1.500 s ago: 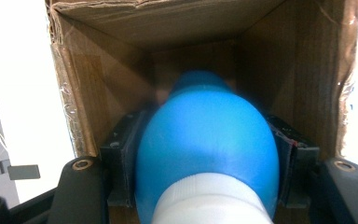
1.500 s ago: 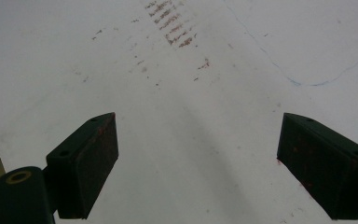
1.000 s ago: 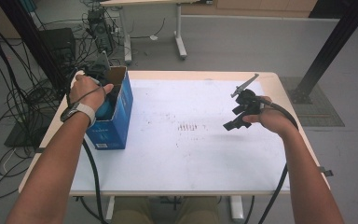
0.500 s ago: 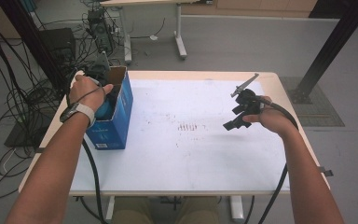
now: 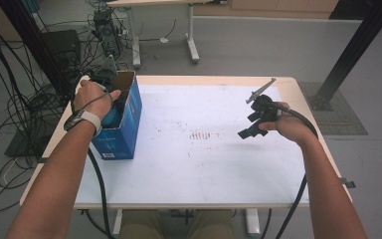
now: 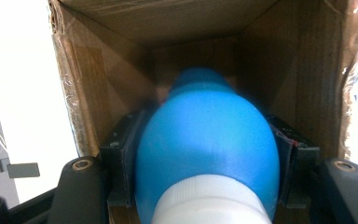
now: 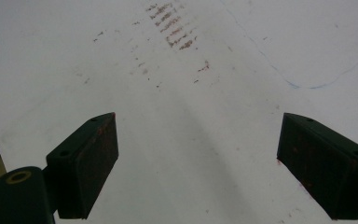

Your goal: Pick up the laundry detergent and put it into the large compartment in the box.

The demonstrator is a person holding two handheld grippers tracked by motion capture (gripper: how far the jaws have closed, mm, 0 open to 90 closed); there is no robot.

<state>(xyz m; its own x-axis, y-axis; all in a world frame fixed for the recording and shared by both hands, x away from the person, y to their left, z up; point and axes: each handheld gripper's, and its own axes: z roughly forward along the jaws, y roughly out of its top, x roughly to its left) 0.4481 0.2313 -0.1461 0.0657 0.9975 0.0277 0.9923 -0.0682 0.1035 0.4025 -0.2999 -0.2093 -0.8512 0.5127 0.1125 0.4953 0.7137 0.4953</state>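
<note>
Two grippers, neither one budging from a second ago: the left gripper (image 6: pixel 205 186) stays clamped on the blue bottle (image 6: pixel 207 149), down inside the cardboard box (image 5: pixel 129 107). The right gripper (image 5: pixel 258 119), jaws wide and empty, hovers over the white table (image 5: pixel 189 164). Release looks next.

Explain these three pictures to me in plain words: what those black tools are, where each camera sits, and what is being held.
A person sits at a white table and holds a hand-operated two-jaw gripper in each hand. The high view looks down from above the person. The other two cameras ride on the grippers and look along their black jaws. The left gripper is inside an open cardboard box with blue sides at the table's left edge. Its jaws are clamped on a blue bottle with a white part nearest the camera. The right gripper hovers open over the stained tabletop, holding nothing.
</note>
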